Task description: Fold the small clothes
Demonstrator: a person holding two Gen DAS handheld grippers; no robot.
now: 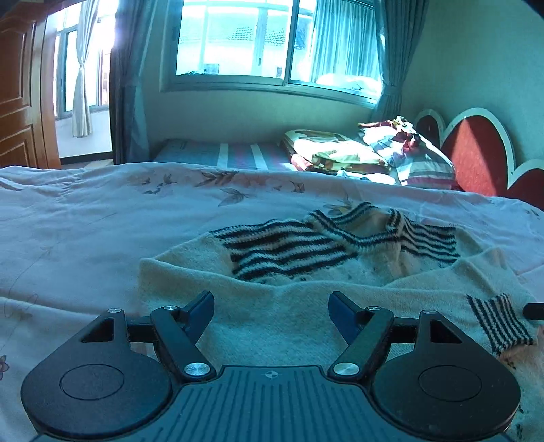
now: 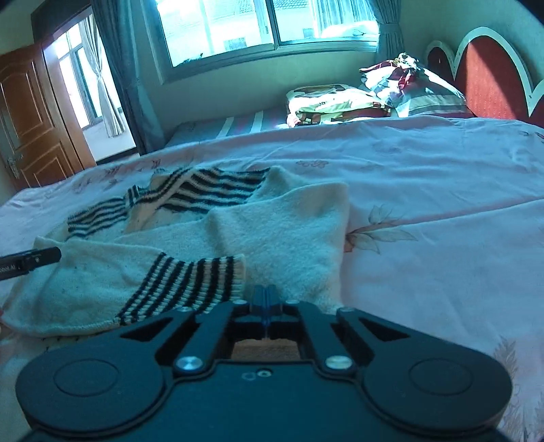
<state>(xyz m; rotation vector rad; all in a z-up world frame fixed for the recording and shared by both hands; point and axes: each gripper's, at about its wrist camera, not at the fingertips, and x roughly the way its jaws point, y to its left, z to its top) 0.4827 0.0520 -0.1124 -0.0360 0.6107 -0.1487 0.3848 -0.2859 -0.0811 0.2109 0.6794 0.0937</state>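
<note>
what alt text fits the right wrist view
The right gripper, jaws shut, sits at the near edge of a cream sweater with a striped cuff, spread on a pink floral bed. Behind are a pillow, a window and a door.

A wide bed with a pale pink floral sheet [image 2: 425,176] fills the near part of the room. At its far right stands a red headboard [image 2: 489,78] with white scalloped edges. A striped pillow [image 1: 425,159] and a folded patterned quilt [image 1: 336,149] lie near it, on a striped mattress [image 1: 217,153]. Behind the bed a big sliding window [image 1: 272,40] lets in strong daylight, with blue-grey curtains [image 1: 394,51] at both sides. The wall [image 1: 476,61] is plain and light. On the left a brown wooden door [image 2: 30,122] stands open toward another bright window [image 1: 81,64].
</note>
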